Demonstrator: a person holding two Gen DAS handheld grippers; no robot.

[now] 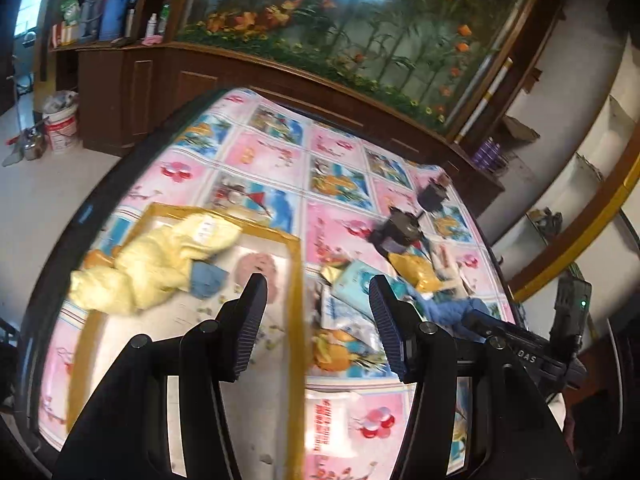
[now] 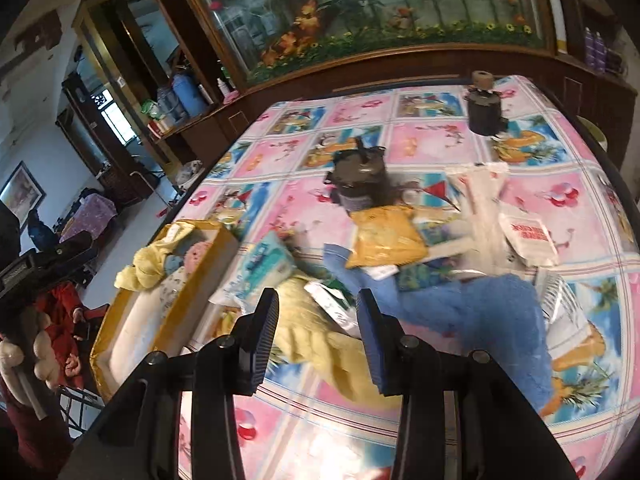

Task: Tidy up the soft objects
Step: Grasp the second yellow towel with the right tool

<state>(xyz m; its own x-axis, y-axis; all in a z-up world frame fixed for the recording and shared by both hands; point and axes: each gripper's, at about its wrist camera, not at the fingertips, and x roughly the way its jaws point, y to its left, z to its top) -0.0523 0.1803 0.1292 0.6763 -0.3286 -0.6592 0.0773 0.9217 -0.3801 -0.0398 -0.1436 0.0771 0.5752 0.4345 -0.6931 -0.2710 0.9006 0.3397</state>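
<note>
My left tongs (image 1: 316, 326) spread, empty, above the gold-rimmed box (image 1: 296, 300) | pale yellow cloth (image 1: 160, 260) lies crumpled in the box, over blue and pink pieces | my right tongs (image 2: 316, 338) gape, empty, over a yellow cloth (image 2: 316, 340) beside fluffy blue cloth (image 2: 480, 308) on the patterned surface (image 2: 440, 136)

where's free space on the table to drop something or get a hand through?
Free: the pink-and-blue printed tablecloth on the near edge in front of the right gripper, and the far strip between the dark squat jar and the wooden cabinet. Crowded: the middle, where the blue fluffy towel, yellow cloth and packets overlap; the yellow-rimmed cardboard box is partly filled.
</note>
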